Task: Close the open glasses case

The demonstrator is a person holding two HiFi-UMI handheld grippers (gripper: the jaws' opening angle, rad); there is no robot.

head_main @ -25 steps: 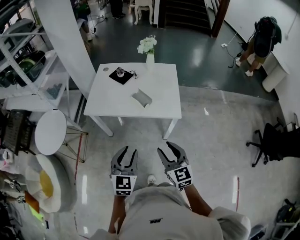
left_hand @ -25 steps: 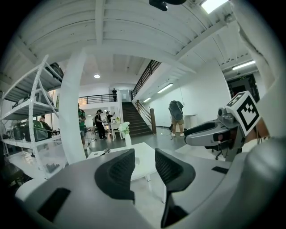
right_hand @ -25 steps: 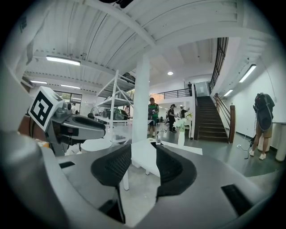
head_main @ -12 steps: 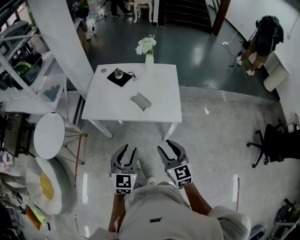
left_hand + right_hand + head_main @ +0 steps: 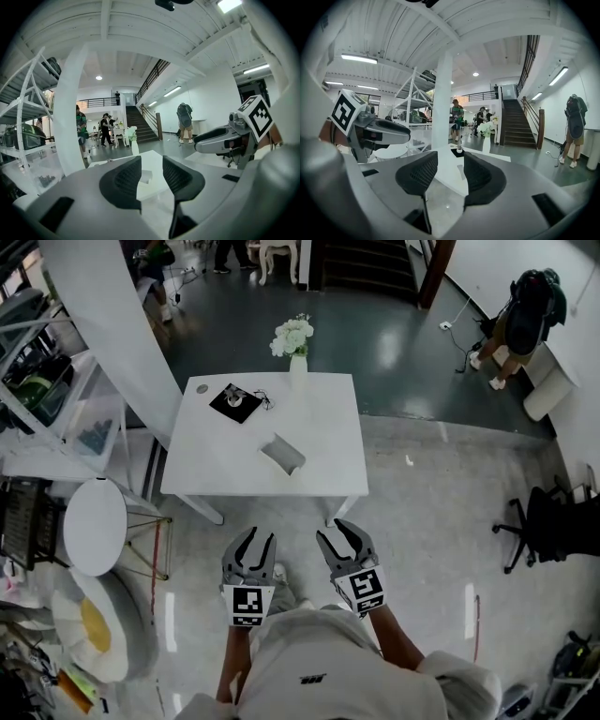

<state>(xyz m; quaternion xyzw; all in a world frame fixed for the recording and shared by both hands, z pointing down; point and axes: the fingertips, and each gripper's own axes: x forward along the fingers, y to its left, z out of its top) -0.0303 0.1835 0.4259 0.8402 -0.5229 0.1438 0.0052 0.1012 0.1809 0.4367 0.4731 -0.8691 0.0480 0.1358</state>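
1. Left gripper [image 5: 258, 542]: jaws part-open with a modest gap. Nothing between them, touching nothing. Held in the air above the floor, short of the table's near edge.
2. Right gripper [image 5: 336, 535]: jaws likewise part-open and empty. Held just beside the left gripper but not touching it, also short of the near edge.
3. Glasses case [image 5: 282, 454]: grey, lid open. It lies on the white table [image 5: 328, 409], roughly midway between the left and right edges and nearer the near edge than the far one. Well apart from both grippers.
4. Vase of white flowers [image 5: 297, 338]: upright at the middle of the table's far edge.
5. Black mat [image 5: 234, 399]: near the far left corner. It carries a small object too small to identify.
6. Head view only: the whole tabletop from above, the round side table [image 5: 94, 526] left of the white table, and an office chair [image 5: 544, 521] out to the right.
7. Gripper views only:
   - a level look across the room
   - a staircase [image 5: 513, 124]
   - a shelving rack [image 5: 415, 101]
   - people standing [image 5: 105, 129] beyond the table's far edge
   - each view catches the other gripper at its side
   - the tabletop shows through each jaw gap
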